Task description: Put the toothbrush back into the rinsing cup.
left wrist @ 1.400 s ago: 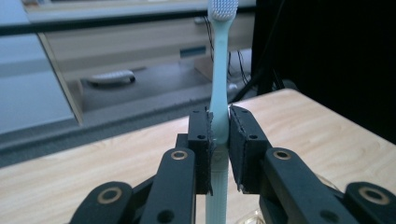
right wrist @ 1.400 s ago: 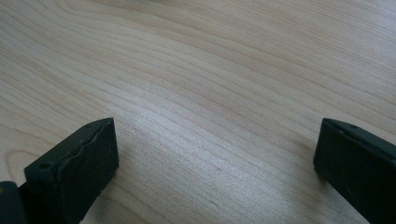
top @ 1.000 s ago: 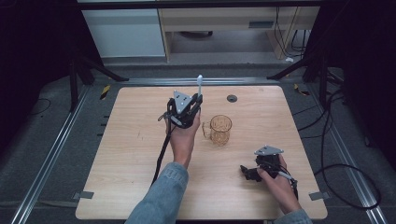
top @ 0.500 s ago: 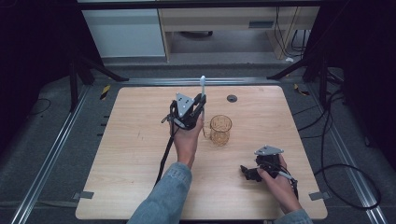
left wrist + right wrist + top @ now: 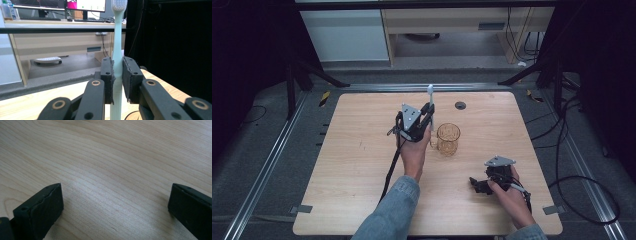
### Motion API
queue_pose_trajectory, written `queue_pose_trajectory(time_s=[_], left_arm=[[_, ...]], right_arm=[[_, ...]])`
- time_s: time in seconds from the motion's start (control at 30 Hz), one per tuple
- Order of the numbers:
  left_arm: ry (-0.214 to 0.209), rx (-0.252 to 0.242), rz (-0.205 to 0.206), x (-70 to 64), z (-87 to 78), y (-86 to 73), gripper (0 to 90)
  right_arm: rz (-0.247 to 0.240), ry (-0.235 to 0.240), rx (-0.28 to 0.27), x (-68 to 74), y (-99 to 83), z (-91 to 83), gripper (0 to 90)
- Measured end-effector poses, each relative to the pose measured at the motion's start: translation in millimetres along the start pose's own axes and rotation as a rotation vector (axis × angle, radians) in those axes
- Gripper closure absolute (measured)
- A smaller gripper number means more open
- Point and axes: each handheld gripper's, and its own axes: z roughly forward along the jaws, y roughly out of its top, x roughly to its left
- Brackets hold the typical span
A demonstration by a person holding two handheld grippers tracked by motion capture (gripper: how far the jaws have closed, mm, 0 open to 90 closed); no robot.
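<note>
The left gripper (image 5: 428, 119) is held above the middle of the wooden table (image 5: 352, 160), its jaws clamped on the handle of a pale green toothbrush (image 5: 431, 102). In the left gripper view the same gripper (image 5: 117, 80) has both pads pressed against the toothbrush (image 5: 117, 57), which stands upright with the bristled head at the top and the ribbed end of the handle below the jaws. A black cable (image 5: 391, 167) trails from this gripper back along the person's denim sleeve (image 5: 387, 215).

Just to the right of it stands an amber glass mug (image 5: 448, 139), upright on the table, its handle turned toward the left gripper. The toothbrush sits beside the mug's rim, not inside it. Farther back, a small dark round fitting (image 5: 460, 105) lies in the tabletop.

Near the table's front right, the right gripper (image 5: 477, 184) rests low at the surface, well apart from the mug. In the right gripper view its jaws (image 5: 115, 205) stand wide apart with nothing but bare wood grain between them.
</note>
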Motion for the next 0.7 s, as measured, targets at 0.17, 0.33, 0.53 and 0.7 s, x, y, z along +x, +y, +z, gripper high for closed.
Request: queue_pose_trajectory(time_s=[0.17, 0.33, 0.53, 0.7], left_arm=[[-0.006, -0.008, 0.001, -0.8, 1.2, -2.6, 78.8], [-0.007, -0.011, -0.002, -1.5, 2.2, -5.0, 78.8], [-0.004, -0.006, -0.007, -0.6, 3.7, -9.8, 78.8], [-0.005, -0.003, -0.004, -1.4, 5.1, -14.1, 78.8]], right_arm=[[-0.001, -0.001, 0.0, 0.0, 0.0, 0.0, 0.3], [0.0, -0.001, 0.0, 0.0, 0.0, 0.0, 0.3], [-0.02, -0.011, -0.006, -0.9, -0.5, 1.0, 0.4], [-0.02, -0.011, -0.006, -0.9, -0.5, 1.0, 0.3]])
